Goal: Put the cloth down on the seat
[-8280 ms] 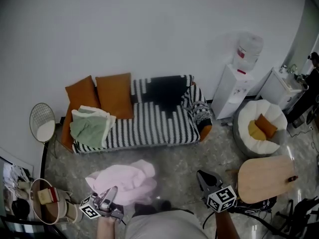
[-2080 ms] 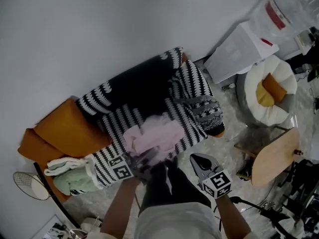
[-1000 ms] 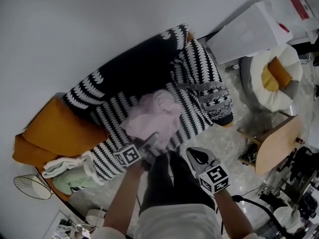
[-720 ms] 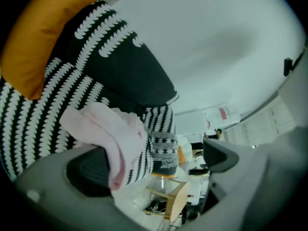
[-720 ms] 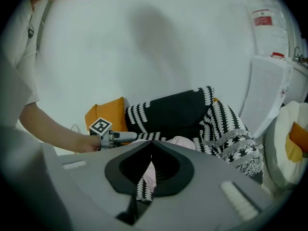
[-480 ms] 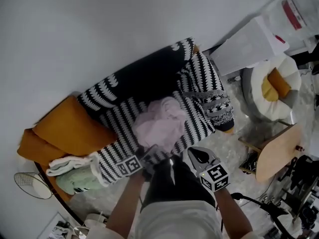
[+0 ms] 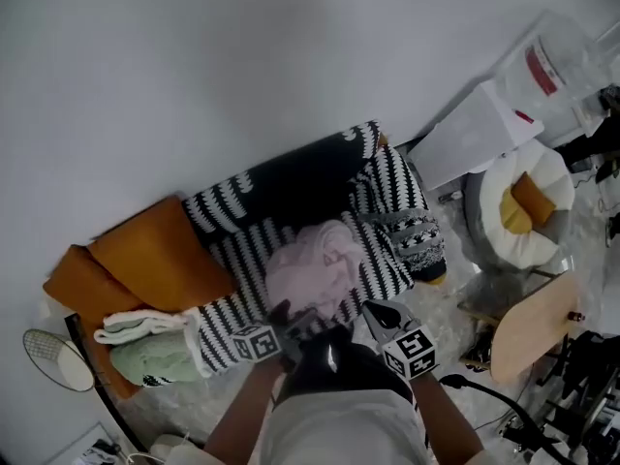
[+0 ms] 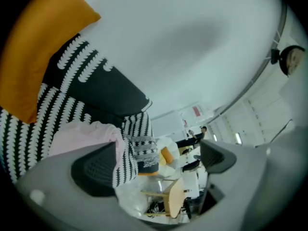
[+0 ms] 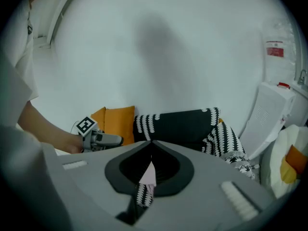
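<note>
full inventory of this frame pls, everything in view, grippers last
pink cloth: 1, pink, bunched on the sofa seat
sofa: 1, black-and-white striped cover, against the wall
cushions: 2, orange, sofa's picture-left end
folded blanket: 1, green and white, in front of the cushions
water dispenser: 1, white, beyond the sofa's other end
beanbag chair: 1, white, beside the dispenser
round table: 1, light wood, lower right
left gripper: grey, jaws wide apart, closing, nothing between them
right gripper: grey, jaws together, empty
</note>
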A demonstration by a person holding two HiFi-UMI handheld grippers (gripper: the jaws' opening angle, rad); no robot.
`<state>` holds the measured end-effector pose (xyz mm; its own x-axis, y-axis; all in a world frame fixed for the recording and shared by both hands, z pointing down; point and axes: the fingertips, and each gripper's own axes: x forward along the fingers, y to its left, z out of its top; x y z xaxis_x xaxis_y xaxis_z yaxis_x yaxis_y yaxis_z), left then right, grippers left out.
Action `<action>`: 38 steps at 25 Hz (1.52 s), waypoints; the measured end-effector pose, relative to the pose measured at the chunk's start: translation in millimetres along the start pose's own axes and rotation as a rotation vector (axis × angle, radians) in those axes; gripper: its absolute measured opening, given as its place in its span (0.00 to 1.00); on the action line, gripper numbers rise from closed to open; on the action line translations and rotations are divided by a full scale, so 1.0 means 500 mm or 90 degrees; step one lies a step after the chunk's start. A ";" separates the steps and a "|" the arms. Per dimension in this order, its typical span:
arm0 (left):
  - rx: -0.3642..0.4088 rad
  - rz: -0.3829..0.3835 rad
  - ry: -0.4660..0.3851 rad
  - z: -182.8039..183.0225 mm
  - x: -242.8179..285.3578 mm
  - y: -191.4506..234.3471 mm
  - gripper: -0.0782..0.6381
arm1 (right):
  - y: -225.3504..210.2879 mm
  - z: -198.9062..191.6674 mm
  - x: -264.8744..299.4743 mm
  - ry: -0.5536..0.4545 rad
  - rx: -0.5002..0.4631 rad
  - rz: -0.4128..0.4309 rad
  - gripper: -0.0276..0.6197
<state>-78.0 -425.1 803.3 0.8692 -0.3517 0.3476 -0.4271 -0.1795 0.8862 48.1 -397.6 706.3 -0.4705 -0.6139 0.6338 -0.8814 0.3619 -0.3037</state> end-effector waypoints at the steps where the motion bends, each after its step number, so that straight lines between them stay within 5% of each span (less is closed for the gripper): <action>1: 0.013 -0.015 -0.001 0.000 -0.009 -0.026 0.85 | 0.007 0.006 -0.011 -0.004 -0.002 0.000 0.05; 8: 0.095 -0.069 -0.037 -0.013 -0.074 -0.182 0.73 | 0.056 0.015 -0.087 -0.018 -0.034 0.021 0.05; 19: 0.121 -0.082 -0.160 -0.117 -0.181 -0.343 0.55 | 0.113 -0.042 -0.265 -0.055 -0.076 0.073 0.05; 38: 0.152 -0.053 -0.305 -0.485 -0.323 -0.521 0.26 | 0.181 -0.273 -0.556 -0.085 -0.108 0.165 0.05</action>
<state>-46.8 -98.9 590.5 0.7156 -0.6967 0.0508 -0.4544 -0.4089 0.7914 105.0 -98.2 599.8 -0.6900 -0.5681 0.4485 -0.7166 0.6235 -0.3126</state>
